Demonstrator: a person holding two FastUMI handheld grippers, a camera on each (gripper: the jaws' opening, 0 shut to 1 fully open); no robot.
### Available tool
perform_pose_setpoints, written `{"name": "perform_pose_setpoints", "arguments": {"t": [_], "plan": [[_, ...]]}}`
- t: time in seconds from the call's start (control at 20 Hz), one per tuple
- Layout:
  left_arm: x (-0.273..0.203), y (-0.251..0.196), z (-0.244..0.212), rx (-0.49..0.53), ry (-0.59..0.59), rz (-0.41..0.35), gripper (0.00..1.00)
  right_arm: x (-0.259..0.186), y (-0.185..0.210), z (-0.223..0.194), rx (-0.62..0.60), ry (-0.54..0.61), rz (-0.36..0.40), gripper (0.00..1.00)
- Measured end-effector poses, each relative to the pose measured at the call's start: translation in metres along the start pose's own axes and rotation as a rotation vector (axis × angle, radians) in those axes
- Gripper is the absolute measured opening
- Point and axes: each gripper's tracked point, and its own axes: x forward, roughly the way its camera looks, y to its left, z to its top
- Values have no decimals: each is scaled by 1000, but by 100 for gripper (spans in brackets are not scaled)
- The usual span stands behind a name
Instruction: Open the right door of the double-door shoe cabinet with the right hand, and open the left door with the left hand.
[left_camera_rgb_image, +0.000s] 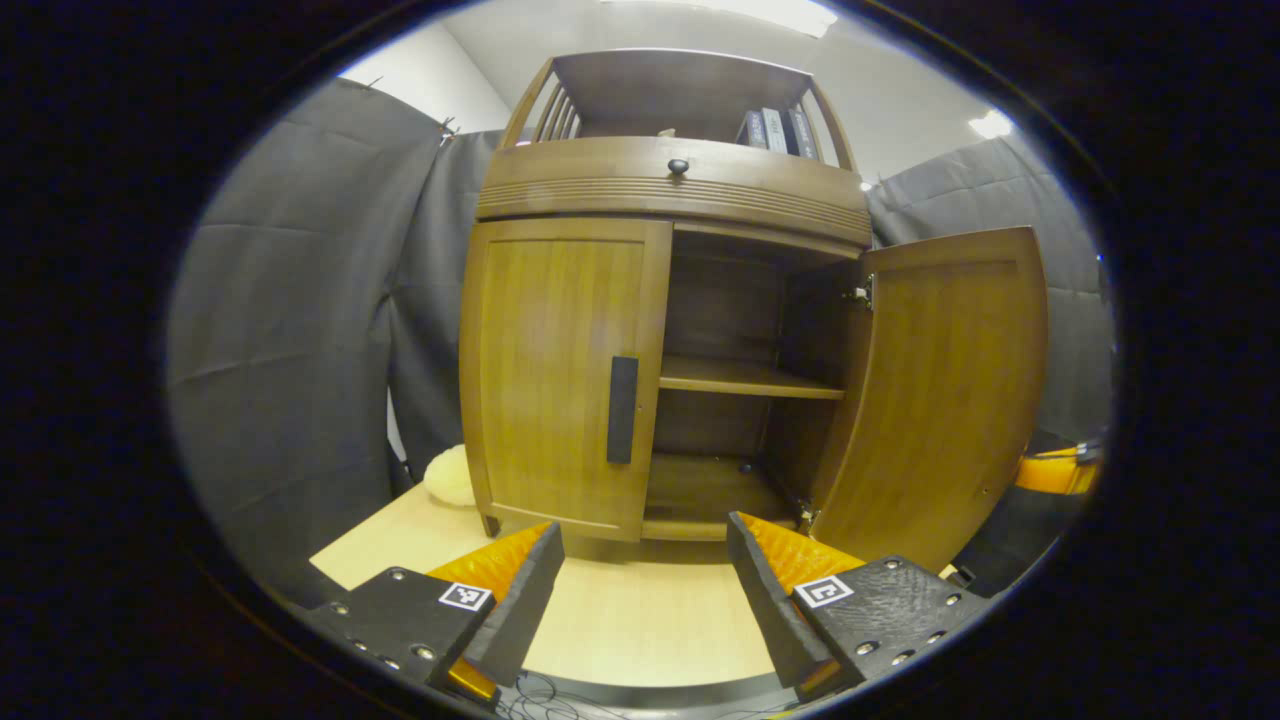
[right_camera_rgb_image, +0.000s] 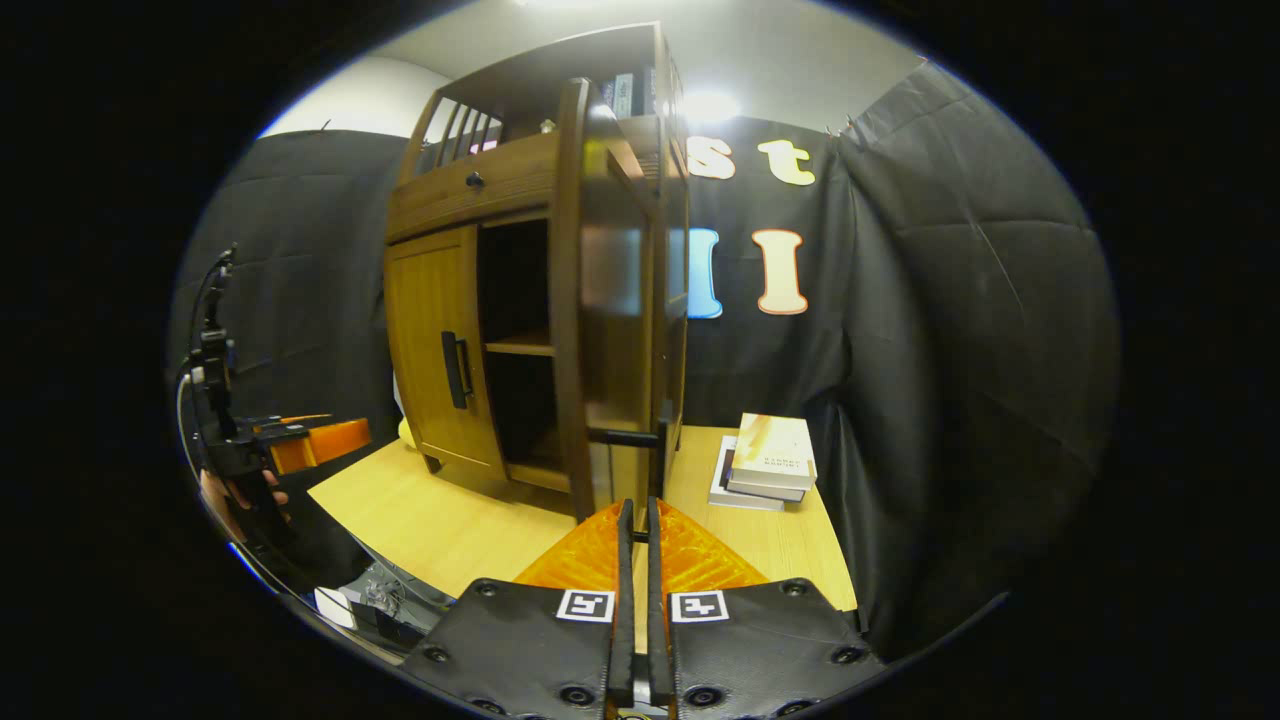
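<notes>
Pale wooden table (left_camera_rgb_image: 640, 620), black-draped booth: shoe cabinet (left_camera_rgb_image: 660, 330) at twelve o'clock (right door (left_camera_rgb_image: 940, 400) ajar) beyond the spread-fingered left gripper (left_camera_rgb_image: 645, 560); right gripper (right_camera_rgb_image: 636, 520) clenched empty.

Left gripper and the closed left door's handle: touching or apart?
Apart. In the left gripper view the left gripper is open, with bare tabletop between it and the handle.
</notes>
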Motion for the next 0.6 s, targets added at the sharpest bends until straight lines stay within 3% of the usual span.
{"name": "perform_pose_setpoints", "arguments": {"t": [0.6], "plan": [[24,25,9,-4,-43,-122,96,29,46,33,18,-117,-8,7]]}}
